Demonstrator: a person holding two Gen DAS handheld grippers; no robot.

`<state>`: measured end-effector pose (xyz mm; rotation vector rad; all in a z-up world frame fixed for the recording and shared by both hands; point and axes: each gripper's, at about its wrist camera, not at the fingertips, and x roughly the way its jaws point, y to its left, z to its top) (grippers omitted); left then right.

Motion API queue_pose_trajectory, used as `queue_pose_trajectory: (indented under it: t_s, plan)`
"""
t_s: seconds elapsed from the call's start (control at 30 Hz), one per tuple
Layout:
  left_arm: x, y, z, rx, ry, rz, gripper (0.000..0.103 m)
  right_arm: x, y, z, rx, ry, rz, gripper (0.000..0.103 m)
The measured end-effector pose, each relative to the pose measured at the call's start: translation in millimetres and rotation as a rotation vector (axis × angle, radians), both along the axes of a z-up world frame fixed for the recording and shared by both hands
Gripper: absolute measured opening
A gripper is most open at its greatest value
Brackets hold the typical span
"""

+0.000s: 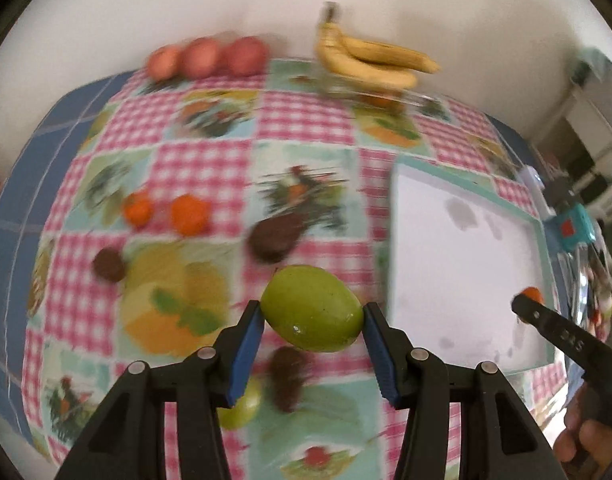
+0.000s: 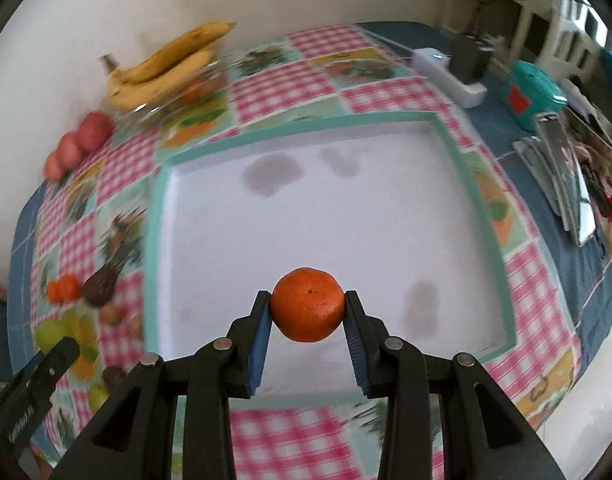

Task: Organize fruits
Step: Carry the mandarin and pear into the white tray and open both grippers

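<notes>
My left gripper [image 1: 311, 318] was clamped across the middle of a green mango [image 1: 313, 307], held above the tablecloth [image 1: 210, 168]; it looked smooth, likely slippery. My right gripper [image 2: 307, 312] pinched a tangerine [image 2: 307, 304] over the near part of the tray [image 2: 469, 184], soft-skinned, probably needing gentle pressure.

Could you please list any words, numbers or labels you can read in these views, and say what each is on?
Nothing can be quoted reliably.
Marking on a finger of the right gripper: a few characters, too blurred to read.
Marking on a finger of the left gripper: too blurred to read.
Red label on the teal box: no legible text.
</notes>
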<state>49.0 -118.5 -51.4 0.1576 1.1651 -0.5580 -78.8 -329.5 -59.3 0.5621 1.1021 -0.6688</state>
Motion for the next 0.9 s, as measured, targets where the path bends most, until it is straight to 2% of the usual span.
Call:
queue_pose_trajectory:
  t_s: [0.2, 0.33, 0.67, 0.9]
  plan:
    - [-12, -63, -7, 0.01, -0.021, -0.14, 0.053, -5, -37, -15, -0.005, 0.044, -0.09, 0.037]
    - [-18, -90, -21, 0.031, -0.013, -0.197, 0.053, -5, -51, -32, -0.003, 0.081, -0.112, 0.037]
    - [-28, -110, -55, 0.105, 0.017, -0.255, 0.053, -6, -61, -48, 0.006, 0.116, -0.137, 0.037]
    - [-33, -113, -64, 0.133, 0.007, -0.27, 0.054, -5, -61, -51, -0.014, 0.134, -0.121, 0.037]
